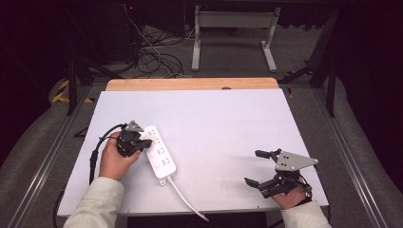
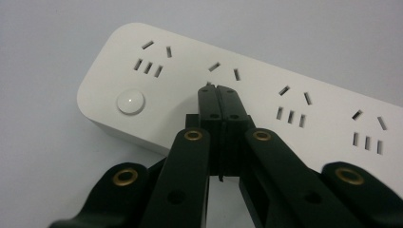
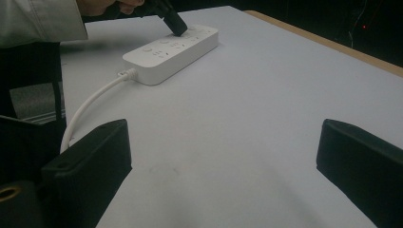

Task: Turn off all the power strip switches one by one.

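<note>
The left claw (image 2: 218, 90) is squeezed tight with nothing between its jaws, and its tip sits on top of the white power strip (image 1: 159, 156), just past the second group of holes and a little way from the round button (image 2: 130, 102). The power strip lies on the near left part of the table (image 1: 214, 123), with its white cord (image 1: 185, 199) running off the near edge. The right claw (image 1: 259, 167) rests near the right corner, wide open and holding nothing. If the person wants to press the button, the tip is in the wrong spot and could slide along the smooth plastic and miss it. It could also slip into one of the plug holes, which would not be safe. A hard push from the side might make the whole strip skid, since nothing holds it down. The table top is plain, smooth and pale, with a wooden strip (image 1: 190, 84) along its far edge. The room behind is dark, with tangled cables (image 1: 152, 57) on the floor and a grey metal frame (image 1: 233, 28).
</note>
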A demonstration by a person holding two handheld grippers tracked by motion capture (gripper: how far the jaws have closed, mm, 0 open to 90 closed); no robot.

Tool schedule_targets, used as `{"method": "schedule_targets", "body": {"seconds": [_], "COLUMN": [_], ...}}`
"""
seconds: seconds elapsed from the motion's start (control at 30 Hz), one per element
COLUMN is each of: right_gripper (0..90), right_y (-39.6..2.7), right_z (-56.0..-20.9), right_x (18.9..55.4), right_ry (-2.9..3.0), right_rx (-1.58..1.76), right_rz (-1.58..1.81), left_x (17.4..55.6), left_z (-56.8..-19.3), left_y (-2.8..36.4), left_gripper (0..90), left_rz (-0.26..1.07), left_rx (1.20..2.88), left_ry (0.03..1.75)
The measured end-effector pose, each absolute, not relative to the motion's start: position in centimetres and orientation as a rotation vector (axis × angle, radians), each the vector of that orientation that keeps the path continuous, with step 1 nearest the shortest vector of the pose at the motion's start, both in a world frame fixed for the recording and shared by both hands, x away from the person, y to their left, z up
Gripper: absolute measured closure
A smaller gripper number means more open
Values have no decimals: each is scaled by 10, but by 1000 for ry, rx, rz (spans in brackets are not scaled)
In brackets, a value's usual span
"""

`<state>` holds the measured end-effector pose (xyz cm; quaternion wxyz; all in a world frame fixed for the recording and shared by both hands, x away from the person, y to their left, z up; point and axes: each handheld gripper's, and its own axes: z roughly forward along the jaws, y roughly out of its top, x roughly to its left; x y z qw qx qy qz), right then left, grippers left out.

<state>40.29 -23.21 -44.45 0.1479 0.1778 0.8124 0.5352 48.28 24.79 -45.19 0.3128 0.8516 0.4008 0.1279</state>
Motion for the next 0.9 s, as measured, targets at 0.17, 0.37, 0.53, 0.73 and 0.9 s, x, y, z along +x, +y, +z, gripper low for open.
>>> {"method": "schedule_targets", "body": {"seconds": [0.17,0.37,0.53,0.73,0.9], "right_gripper": [47,47,47,47,47], "right_y": [-232,-232,-232,-233,-231], "right_z": [-445,-445,-445,-444,-445], "right_x": [403,403,403,403,405], "right_ry": [2338,2341,2340,2337,2343], "right_rx": [511,510,508,510,509], "right_rz": [1540,1540,1542,1540,1538], "left_x": [483,485,483,475,475], "left_z": [-454,-455,-454,-434,-429], "left_y": [249,252,249,243,244], "left_gripper": [900,900,900,900,900], "left_rz": [332,307,351,411,438], "left_rx": [2225,2210,2218,2171,2167], "left_ry": [1063,1081,1078,1024,1034]}}
